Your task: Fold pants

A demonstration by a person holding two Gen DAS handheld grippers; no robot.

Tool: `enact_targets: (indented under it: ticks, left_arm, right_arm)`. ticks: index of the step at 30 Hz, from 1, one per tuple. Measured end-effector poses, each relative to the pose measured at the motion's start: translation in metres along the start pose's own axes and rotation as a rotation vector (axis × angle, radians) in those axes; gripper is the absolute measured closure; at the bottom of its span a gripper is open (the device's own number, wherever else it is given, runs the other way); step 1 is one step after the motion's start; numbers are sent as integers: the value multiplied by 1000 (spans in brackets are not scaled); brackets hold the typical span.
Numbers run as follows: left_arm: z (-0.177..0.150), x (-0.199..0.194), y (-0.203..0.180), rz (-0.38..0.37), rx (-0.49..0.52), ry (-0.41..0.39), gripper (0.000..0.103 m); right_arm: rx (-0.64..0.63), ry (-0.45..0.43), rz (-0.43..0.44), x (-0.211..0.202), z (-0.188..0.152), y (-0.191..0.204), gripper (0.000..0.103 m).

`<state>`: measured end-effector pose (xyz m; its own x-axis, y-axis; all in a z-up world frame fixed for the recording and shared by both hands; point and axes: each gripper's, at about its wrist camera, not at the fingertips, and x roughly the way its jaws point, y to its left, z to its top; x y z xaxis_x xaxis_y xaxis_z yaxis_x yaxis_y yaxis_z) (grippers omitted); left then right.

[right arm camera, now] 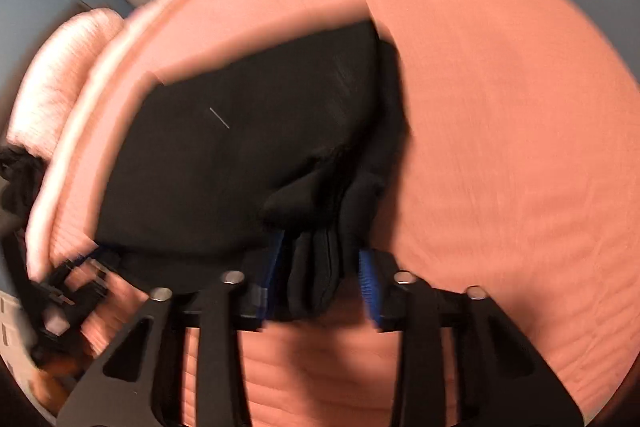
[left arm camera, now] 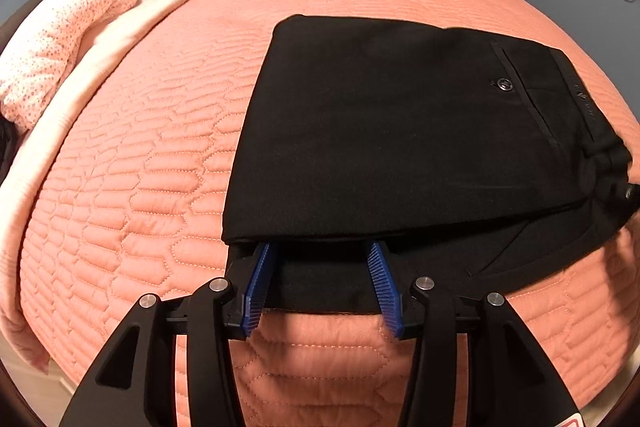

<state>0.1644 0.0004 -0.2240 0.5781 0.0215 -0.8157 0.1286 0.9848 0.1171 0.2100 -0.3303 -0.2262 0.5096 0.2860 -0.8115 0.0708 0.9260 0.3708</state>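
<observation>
A: Item, legible text: any?

B: None readable. The black pants carry faint light lettering along the waistband, right side of the left wrist frame, too small to make out.

A: The button?

B: An embossed mark, indistinct. Right wrist frame is blurred; nothing can be read there.

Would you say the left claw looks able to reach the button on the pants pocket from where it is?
Probably yes. The left claw sits open at the near edge of the folded pants, and nothing lies on the flat cloth between it and the button.
</observation>
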Motion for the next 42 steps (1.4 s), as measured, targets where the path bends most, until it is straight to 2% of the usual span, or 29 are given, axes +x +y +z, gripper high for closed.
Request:
enact_targets:
  ticks: [1, 4, 7, 10, 11, 13, 14, 15, 17, 20, 21, 23, 24, 27, 30, 33, 36, 38, 42]
  left_arm:
    - [-1, -5, 1, -3, 9, -3, 57]
    - [-3, -23, 13, -16, -34, -2, 57]
    - [0, -49, 30, -9, -87, -76, 54]
    - [10, -47, 24, -36, -97, -69, 47]
    - [12, -41, 20, -27, -84, -60, 44]
    - [14, -17, 9, 22, -25, -2, 44]
    - [15, -9, 5, 34, -8, 23, 43]
    - [13, -2, 3, 39, 3, 39, 43]
    - [13, 0, 1, 39, 2, 31, 43]
    - [17, -7, 3, 32, -1, 38, 43]
    - [17, -6, 4, 26, -10, 44, 43]
    - [16, -3, 4, 24, -15, 66, 42]
    - [18, -1, 5, 25, -16, 70, 42]
    - [21, -14, 4, 43, 9, 67, 42]
    - [19, -27, 11, 27, -6, 77, 42]
    - [18, -44, 12, 27, -12, 75, 42]
    - [17, -63, 9, 37, 2, 64, 41]
    - [15, -72, 6, 50, 11, 59, 36]
    - [8, -88, -2, 45, 37, 55, 36]
  right_arm:
    - [25, -7, -3, -10, -2, -2, 61]
    - [16, -105, -78, -55, -14, -3, 59]
    - [-61, -148, -51, -74, -11, 16, 59]
    - [-176, -150, -20, -61, 6, 50, 59]
    - [-227, -140, -49, -48, 11, 59, 63]
    - [-262, -97, -103, -19, 14, 62, 66]
    - [-253, -60, -150, -1, 16, 53, 72]
    - [-233, -45, -147, 10, 16, 52, 74]
    - [-180, -81, -112, -7, 24, 53, 75]
    - [-184, -143, -96, -31, 29, 59, 73]
    - [-199, -119, -106, -25, 28, 57, 73]
    - [-241, -27, -183, 4, 21, 47, 75]
    - [-237, -39, -180, 5, 18, 45, 75]
    - [-182, -101, -159, -23, 19, 54, 74]
    - [-139, -130, -113, -46, 11, 60, 73]
    - [-178, -163, -148, -65, -2, 69, 73]
    - [-188, -163, -148, -83, -18, 70, 73]
    - [-183, -158, -136, -91, -24, 69, 72]
    - [-200, -156, -132, -101, -38, 71, 72]
